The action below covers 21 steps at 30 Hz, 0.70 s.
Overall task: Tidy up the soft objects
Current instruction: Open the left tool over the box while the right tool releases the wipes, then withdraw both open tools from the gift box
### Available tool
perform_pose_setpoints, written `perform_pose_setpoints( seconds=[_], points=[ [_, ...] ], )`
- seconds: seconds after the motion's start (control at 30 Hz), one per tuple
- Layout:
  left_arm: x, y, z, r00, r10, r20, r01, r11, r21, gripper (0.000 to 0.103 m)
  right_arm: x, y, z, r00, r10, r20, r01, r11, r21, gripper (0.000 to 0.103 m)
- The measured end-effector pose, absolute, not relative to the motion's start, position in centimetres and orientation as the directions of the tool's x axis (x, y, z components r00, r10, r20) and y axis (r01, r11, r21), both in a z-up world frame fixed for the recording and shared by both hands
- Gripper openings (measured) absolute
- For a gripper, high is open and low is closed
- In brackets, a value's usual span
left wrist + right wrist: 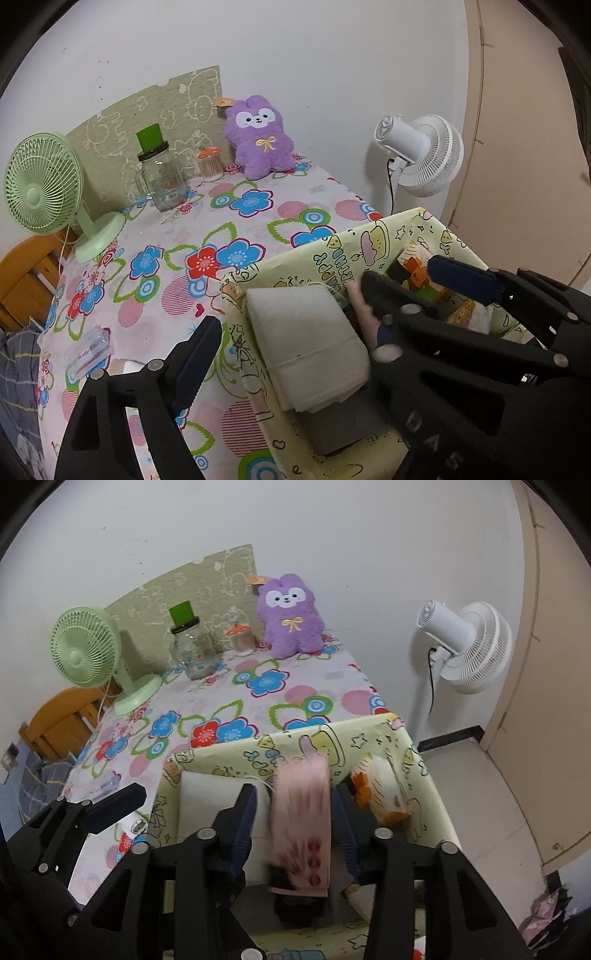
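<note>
The right claw (301, 834) stands spread around a pink tissue pack (303, 812), blurred, over the yellow fabric storage box (424, 775) on the desk. The left claw (291, 314) hangs spread, empty. The pack looks light and squashy (film likely slippery); take it across the middle.

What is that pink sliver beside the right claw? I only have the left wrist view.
Observer: It's a blurred pink packet with red dots, between the right claw fingers and over the yellow box.
Operator: Is it gripped?
Observer: I cannot tell; a gap shows beside one finger.
Operator: Anything on the floor?
Observer: Pink and dark packets lie near the door.
</note>
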<state>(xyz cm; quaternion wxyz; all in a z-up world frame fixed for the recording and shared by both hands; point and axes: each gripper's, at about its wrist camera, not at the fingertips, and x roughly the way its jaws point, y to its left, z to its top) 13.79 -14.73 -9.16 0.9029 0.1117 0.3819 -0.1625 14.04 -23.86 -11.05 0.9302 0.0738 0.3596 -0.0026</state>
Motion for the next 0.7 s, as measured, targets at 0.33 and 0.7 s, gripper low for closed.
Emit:
perform_pose_setpoints(
  seconds=[0.33,0.7],
  points=[
    [12.8,-14.4,-8.3,0.668,-0.224,-0.71,0.385,0.92,0.072,0.092,13.2,-23.6,-10.2,0.735,0.051,-0.676,0.056,0.989,0.135,0.067],
    [10.7,-13.2,-6.5,0.711,-0.227,-0.666,0.374,0.923,0.084,0.095,10.6,-22.4,-8.2,0.772,0.03,-0.635,0.053,0.993,0.11,0.076]
  ],
)
